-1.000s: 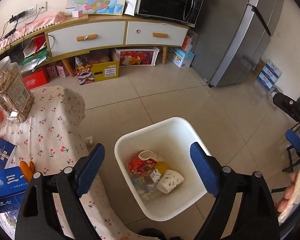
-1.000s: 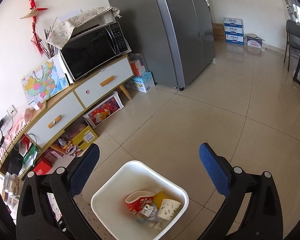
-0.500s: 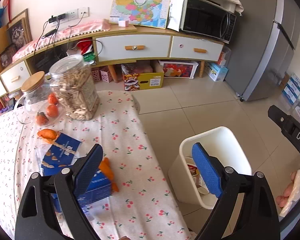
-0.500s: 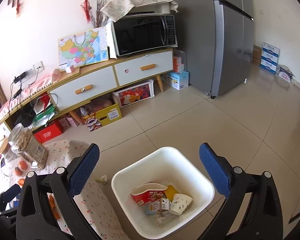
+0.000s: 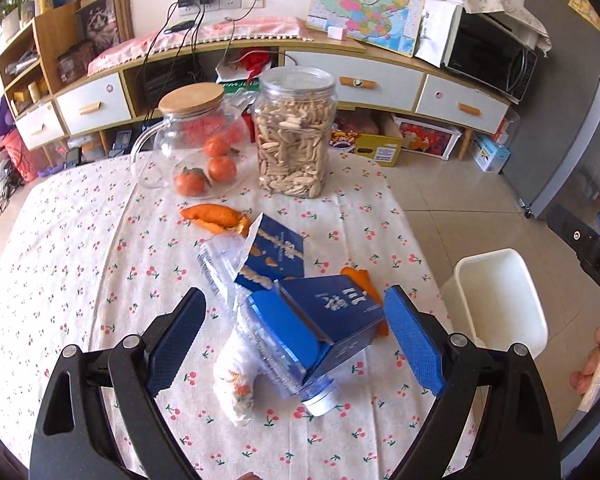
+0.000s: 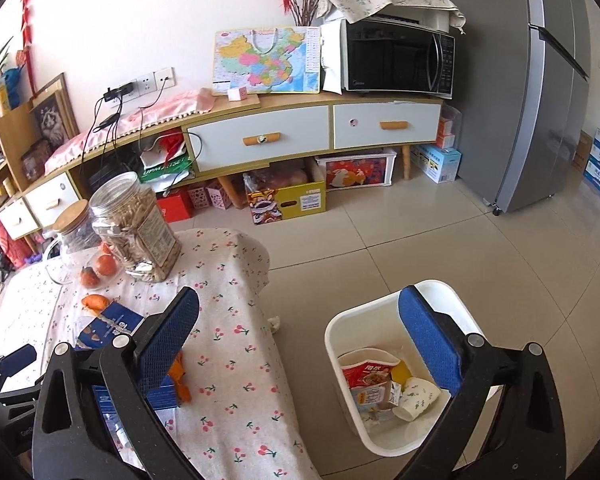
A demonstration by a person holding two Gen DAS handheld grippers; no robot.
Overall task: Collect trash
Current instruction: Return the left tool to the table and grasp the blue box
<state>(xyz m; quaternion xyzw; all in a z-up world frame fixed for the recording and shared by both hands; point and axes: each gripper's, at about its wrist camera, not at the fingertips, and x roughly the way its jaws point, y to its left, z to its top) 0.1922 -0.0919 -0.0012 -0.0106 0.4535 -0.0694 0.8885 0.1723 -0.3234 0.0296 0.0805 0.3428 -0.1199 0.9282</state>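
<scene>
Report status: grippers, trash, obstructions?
Left gripper open over blue carton and plastic bottle on table. Right gripper open, empty, near bin. Nothing blocking.

a home living-dining room: fridge (image 6: 540,80), microwave (image 6: 396,64), drawer sideboard (image 6: 300,140), cherry-print tablecloth (image 5: 80,240), tiled floor (image 6: 420,240).

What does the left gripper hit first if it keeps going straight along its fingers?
Most likely the blue carton, lying tipped on the clear plastic bottle. It sits centred between the open left gripper fingers, nothing nearer in the way. Depth is hard to judge through the fisheye.
</scene>
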